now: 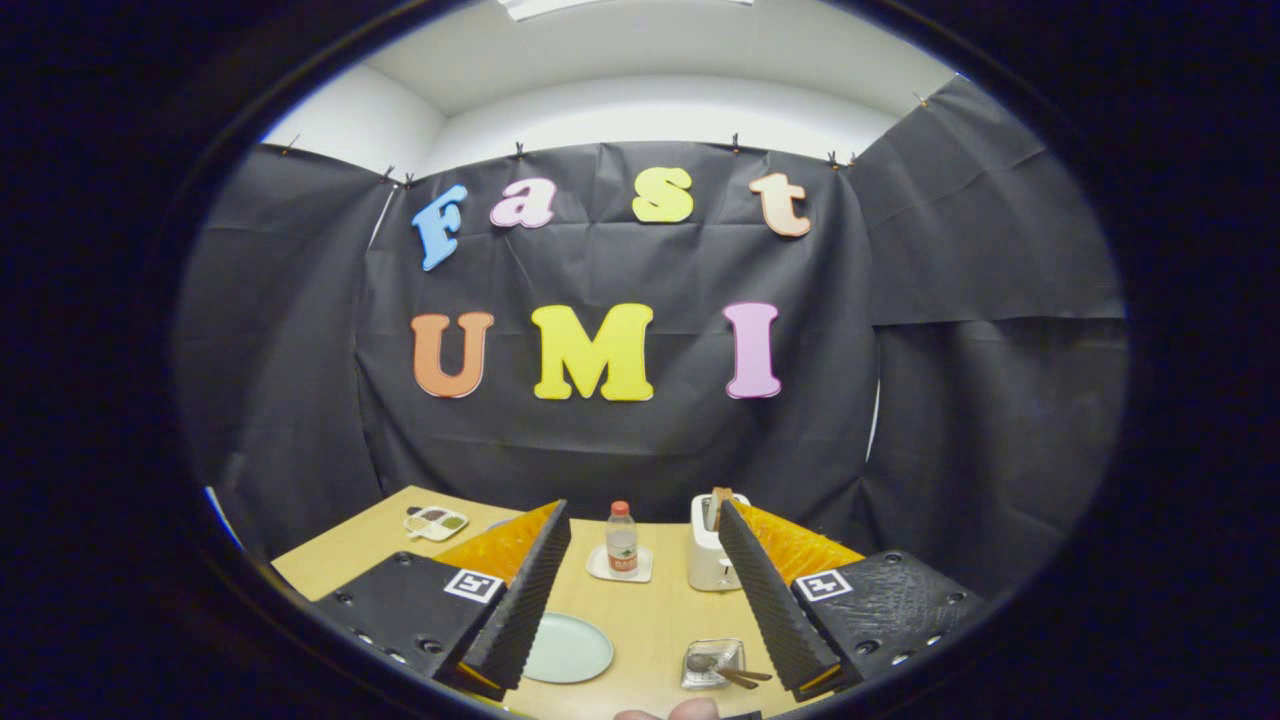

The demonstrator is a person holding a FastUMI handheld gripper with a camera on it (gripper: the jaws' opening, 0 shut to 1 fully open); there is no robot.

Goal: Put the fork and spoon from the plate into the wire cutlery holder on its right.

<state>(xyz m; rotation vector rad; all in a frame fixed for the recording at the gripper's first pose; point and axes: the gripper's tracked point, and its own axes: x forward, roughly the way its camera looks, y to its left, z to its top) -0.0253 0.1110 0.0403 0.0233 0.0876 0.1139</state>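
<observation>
Pale green plate (567, 648), white toaster (708, 560), red-capped bottle (621, 538), black ribbed gripper (645, 570), tan table (650, 620)

A bottle (621, 537) stands on a small white saucer (619, 566) mid-table (650, 620). A white toaster (708, 555) sits just right of the bottle. A small divided tray (436, 521) lies well left of it.

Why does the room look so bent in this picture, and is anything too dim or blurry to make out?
Gripper view: the fisheye lens bows the wooden table and the wall; light from the ceiling keeps the water bottle, the white toaster and the plate clear, while the wire cutlery holder looks small and soft between the open gripper's fingers.
</observation>
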